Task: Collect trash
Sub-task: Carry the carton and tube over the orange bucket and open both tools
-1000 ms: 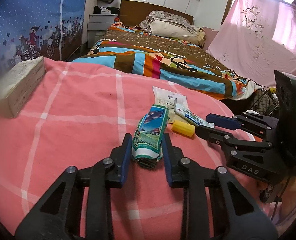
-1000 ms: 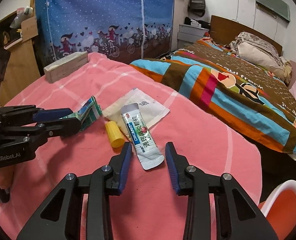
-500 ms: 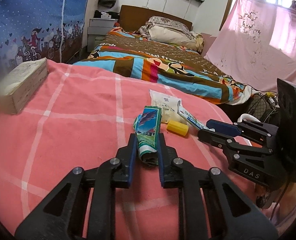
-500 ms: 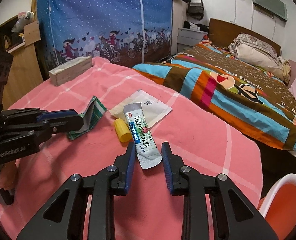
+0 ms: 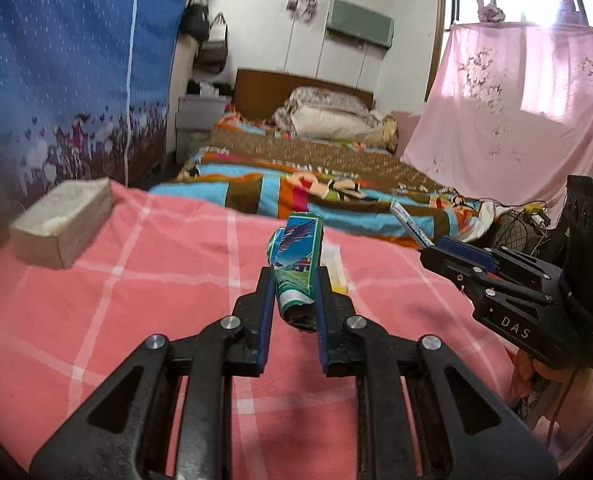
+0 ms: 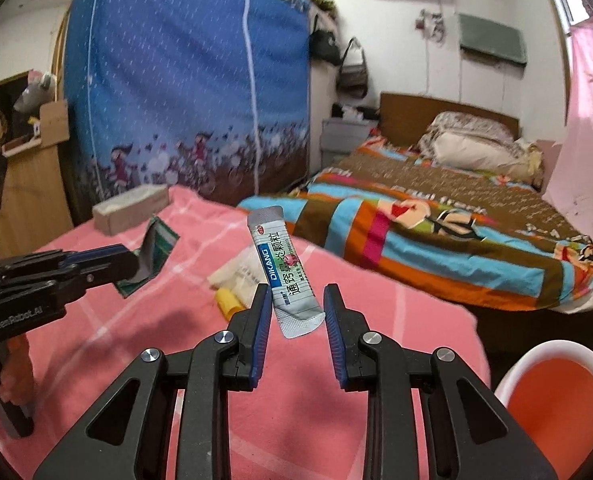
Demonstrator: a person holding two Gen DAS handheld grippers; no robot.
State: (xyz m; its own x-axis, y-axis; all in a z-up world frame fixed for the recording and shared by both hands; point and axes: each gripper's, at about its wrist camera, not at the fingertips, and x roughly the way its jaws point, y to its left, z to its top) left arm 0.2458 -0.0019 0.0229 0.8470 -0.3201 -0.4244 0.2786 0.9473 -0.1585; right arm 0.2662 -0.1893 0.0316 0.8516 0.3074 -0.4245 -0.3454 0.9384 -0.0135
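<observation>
Two pieces of trash are up off the pink blanket (image 6: 376, 420) now. The left gripper (image 5: 295, 280) has its jaws pressed tight on a crumpled green and blue wrapper (image 5: 298, 264), and the wrapper sticks up in the air between them. The right gripper (image 6: 296, 300) pinches a grey medicine packet (image 6: 282, 272) by its bottom end, and the packet stands up, leaning a little to the left.

So I think picking up is done for these two. They are not put away yet. I cannot see a trash bin or bag anywhere, so I cannot tell where they go.

More trash lies on the blanket. A little yellow cap (image 6: 228, 302) and a flat white packet (image 6: 240, 270) sit near the middle, just past the right gripper's tips. They touch each other or almost do.

A pale block (image 5: 62, 220) rests far on the left side of the blanket. I cannot tell if it is trash.
</observation>
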